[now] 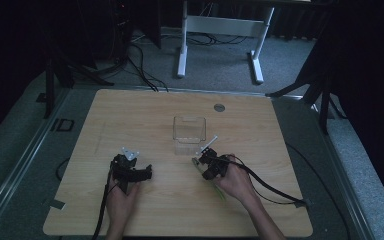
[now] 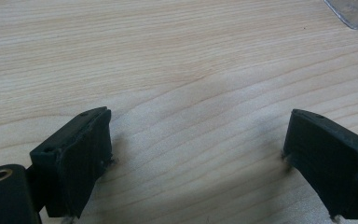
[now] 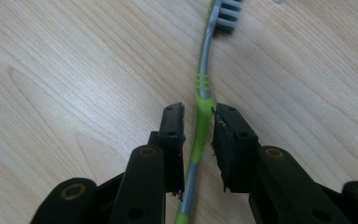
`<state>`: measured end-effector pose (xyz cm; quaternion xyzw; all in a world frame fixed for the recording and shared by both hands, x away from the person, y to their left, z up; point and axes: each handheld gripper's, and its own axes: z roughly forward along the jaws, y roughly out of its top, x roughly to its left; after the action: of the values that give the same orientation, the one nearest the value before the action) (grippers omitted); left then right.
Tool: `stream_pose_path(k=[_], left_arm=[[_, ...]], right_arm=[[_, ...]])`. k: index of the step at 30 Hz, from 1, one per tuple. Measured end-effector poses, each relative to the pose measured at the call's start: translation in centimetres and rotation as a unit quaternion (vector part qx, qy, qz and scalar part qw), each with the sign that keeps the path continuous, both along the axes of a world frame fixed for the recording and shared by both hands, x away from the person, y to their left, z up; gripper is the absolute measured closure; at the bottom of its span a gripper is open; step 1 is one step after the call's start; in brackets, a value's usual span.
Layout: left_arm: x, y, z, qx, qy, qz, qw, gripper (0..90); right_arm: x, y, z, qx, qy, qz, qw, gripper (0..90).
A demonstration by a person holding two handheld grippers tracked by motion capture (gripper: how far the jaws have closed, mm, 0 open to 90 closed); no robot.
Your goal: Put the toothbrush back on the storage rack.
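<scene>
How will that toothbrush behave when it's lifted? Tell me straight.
The toothbrush looks slim and light, so it should lift easily. Its narrow, curved handle may twist or slip between the right gripper, whose jaws flank the handle near its middle. It seems stiff enough not to droop, though the bristle end could tip down slightly.

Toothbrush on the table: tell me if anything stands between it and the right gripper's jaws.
Nothing visible does. The toothbrush lies flat on the table between the right gripper jaws, which flank its green handle closely; whether the pads already press on it is hard to tell.
</scene>
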<state>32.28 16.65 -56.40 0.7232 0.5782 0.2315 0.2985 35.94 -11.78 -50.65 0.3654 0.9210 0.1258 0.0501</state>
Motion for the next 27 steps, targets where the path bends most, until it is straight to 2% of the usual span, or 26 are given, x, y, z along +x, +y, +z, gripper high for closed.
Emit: stream_pose_path(k=[27], left_arm=[[0.0, 0.0, 0.0, 0.001, 0.001, -0.001, 1.0, 7.9]], right_arm=[[0.2, 0.4, -1.2, -0.023, 0.009, 0.003, 0.9997, 76.0]])
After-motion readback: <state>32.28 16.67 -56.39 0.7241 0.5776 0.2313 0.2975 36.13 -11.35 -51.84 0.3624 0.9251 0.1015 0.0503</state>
